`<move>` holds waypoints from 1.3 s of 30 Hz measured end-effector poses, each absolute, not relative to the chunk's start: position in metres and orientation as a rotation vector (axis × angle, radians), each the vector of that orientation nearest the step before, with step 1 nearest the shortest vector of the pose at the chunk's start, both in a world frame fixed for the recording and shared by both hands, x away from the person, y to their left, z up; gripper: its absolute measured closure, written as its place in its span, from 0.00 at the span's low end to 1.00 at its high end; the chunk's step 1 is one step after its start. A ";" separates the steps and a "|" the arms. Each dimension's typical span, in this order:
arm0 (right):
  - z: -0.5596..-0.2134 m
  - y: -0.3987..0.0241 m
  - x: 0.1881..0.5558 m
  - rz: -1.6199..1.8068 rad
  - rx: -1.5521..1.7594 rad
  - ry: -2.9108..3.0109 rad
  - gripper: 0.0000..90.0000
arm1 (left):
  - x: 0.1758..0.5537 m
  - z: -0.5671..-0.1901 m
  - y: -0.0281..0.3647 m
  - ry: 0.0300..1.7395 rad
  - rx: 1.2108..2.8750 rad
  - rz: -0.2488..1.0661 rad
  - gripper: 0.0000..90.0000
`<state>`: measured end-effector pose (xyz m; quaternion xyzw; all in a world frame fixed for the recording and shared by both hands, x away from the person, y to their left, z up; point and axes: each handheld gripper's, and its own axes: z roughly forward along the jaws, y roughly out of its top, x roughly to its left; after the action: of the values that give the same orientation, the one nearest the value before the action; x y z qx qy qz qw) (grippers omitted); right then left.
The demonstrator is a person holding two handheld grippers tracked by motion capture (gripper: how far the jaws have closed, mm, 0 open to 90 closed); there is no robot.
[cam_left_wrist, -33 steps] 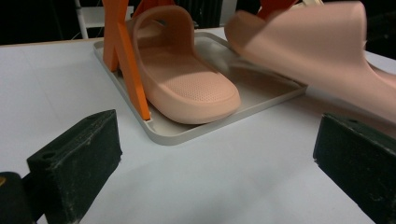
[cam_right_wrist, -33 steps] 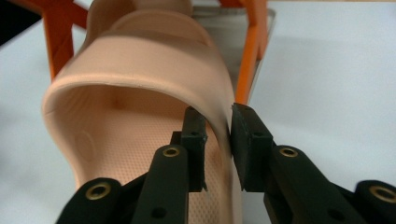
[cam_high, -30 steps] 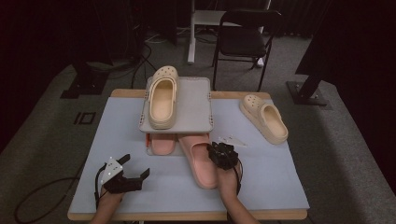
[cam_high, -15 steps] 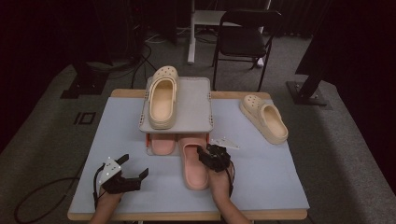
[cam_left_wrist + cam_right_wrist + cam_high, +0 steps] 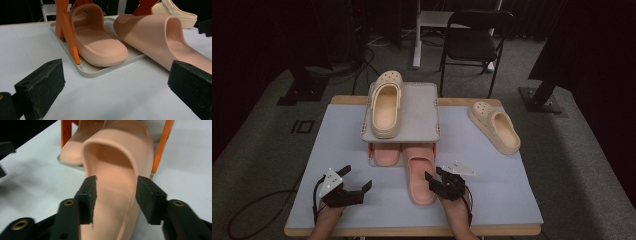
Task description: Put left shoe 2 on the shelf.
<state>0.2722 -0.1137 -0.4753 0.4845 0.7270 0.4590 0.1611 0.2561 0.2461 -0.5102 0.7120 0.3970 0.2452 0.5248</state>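
A loose pink slide (image 5: pixel 419 172) lies on the table in front of a small rack, its toe under the rack's grey top shelf (image 5: pixel 422 110). My right gripper (image 5: pixel 435 176) sits at this slide's right side near the heel. In the right gripper view its jaws (image 5: pixel 116 195) have just been opening and stand apart, with the slide's (image 5: pixel 115 170) heel part between them. The second pink slide (image 5: pixel 387 154) rests on the rack's lower tray (image 5: pixel 100 72). My left gripper (image 5: pixel 357 178) hovers open at the near left, nothing between its jaws (image 5: pixel 116 92).
One cream clog (image 5: pixel 386 102) sits on the top shelf and a second cream clog (image 5: pixel 494 126) lies on the table at the right. Orange legs (image 5: pixel 67 30) hold the rack up. A black chair (image 5: pixel 474 42) stands beyond the table.
The loose pink slide has swung from a slant to straight, heel moving left. My right gripper let go of it, opened, and drew back toward the near edge. The left gripper stayed put.
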 end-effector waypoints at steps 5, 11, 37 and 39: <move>-0.481 -0.119 0.257 1.305 1.358 2.137 0.68 | 0.256 -0.510 0.246 0.950 1.703 0.587 0.01; -0.492 -0.116 0.239 1.281 1.303 2.227 0.93 | 0.256 -0.510 0.246 0.947 1.705 0.589 0.01; -0.495 -0.103 0.247 1.301 1.262 2.252 1.00 | 0.257 -0.511 0.248 0.950 1.702 0.588 0.01; -0.497 -0.101 0.239 1.282 1.237 2.275 1.00 | 0.257 -0.510 0.248 0.949 1.703 0.589 0.01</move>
<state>0.2394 -0.1013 -0.4973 0.4246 0.7811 0.4401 0.1259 0.2566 0.2476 -0.5103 0.7117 0.3966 0.2461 0.5249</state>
